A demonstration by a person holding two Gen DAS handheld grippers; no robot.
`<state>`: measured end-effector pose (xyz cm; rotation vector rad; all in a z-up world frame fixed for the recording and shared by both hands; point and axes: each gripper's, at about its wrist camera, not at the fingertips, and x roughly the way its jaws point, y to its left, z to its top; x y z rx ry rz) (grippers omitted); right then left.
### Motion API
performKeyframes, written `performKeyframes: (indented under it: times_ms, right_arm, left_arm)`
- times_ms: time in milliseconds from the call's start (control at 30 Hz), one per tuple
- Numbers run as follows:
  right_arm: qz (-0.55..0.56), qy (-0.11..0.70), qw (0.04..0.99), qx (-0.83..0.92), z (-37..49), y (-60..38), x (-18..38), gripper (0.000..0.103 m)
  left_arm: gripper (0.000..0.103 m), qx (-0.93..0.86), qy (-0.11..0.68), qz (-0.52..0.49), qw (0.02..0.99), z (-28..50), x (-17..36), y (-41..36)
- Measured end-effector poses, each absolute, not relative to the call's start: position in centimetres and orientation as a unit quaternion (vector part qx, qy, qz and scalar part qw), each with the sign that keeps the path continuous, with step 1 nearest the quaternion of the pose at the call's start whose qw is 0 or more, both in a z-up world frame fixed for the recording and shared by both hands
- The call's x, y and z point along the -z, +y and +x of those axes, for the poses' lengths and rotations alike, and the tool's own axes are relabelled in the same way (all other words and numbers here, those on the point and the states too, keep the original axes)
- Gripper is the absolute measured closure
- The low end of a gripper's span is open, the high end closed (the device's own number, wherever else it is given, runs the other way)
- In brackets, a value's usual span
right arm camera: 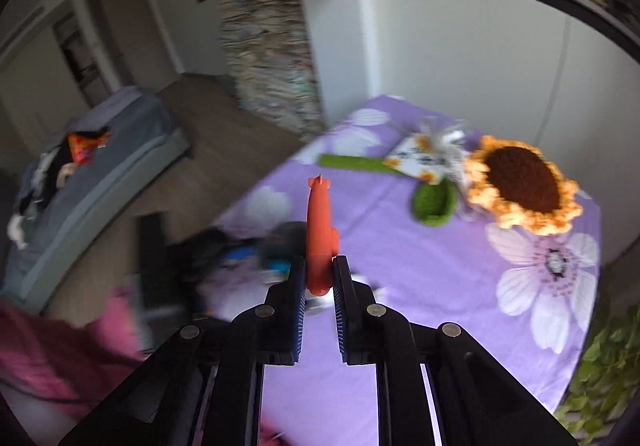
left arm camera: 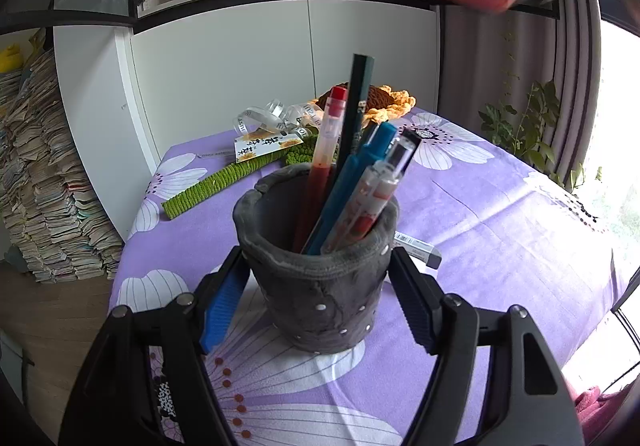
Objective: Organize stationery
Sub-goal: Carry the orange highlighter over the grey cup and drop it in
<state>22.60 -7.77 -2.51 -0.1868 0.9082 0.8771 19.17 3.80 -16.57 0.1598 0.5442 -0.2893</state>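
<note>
Two tongs in use. My left gripper (left arm camera: 318, 286) is clamped around the dark grey felt pen cup (left arm camera: 320, 278), blue pads pressing both sides of its wall; cup upright on the purple floral tablecloth (left arm camera: 500, 246). In the cup, leaning toward the far side: a red-capped clear pen (left arm camera: 326, 150), a dark green pencil (left arm camera: 356, 106), a teal pen (left arm camera: 360, 174) and a clear red-ink pen (left arm camera: 380, 190). Just right of the cup, partly hidden behind its rim, lies a grey-and-white eraser (left arm camera: 420, 250). Farther back: a green crocheted stem (left arm camera: 216, 182), a printed card (left arm camera: 264, 146), a clear ribbon (left arm camera: 272, 114), then a crocheted sunflower (right arm camera: 524, 182) by the white cabinet.

My right gripper (right arm camera: 320, 274) is nearly closed, pads pinching the lower end of an orange plastic pen (right arm camera: 319, 230), which stands up between the fingers. From the left wrist, that pen shows blurred, high above the cup at upper right. Pen cup only a blur below the right gripper.
</note>
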Motion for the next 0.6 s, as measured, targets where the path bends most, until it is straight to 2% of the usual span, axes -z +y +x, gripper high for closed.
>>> performKeyframes:
  times_ms: [133, 267, 600]
  right_arm:
    - [-0.081, 0.463, 0.766, -0.438, 20.4, -6.4, 1.3, 0.089]
    - [-0.162, 0.469, 0.772, -0.397, 19.0, -5.1, 2.3, 0.089]
    - [-0.328, 0.515, 0.71, -0.351, 20.5, -0.5, 3.7, 0.089]
  left_arm:
    - [0.033, 0.139, 0.265, 0.075, 0.951, 19.2, 16.6, 3.8]
    - [0.033, 0.14, 0.262, 0.077, 0.952, 19.0, 16.7, 3.8]
    - [0.033, 0.142, 0.26, 0.078, 0.952, 18.8, 16.7, 3.8]
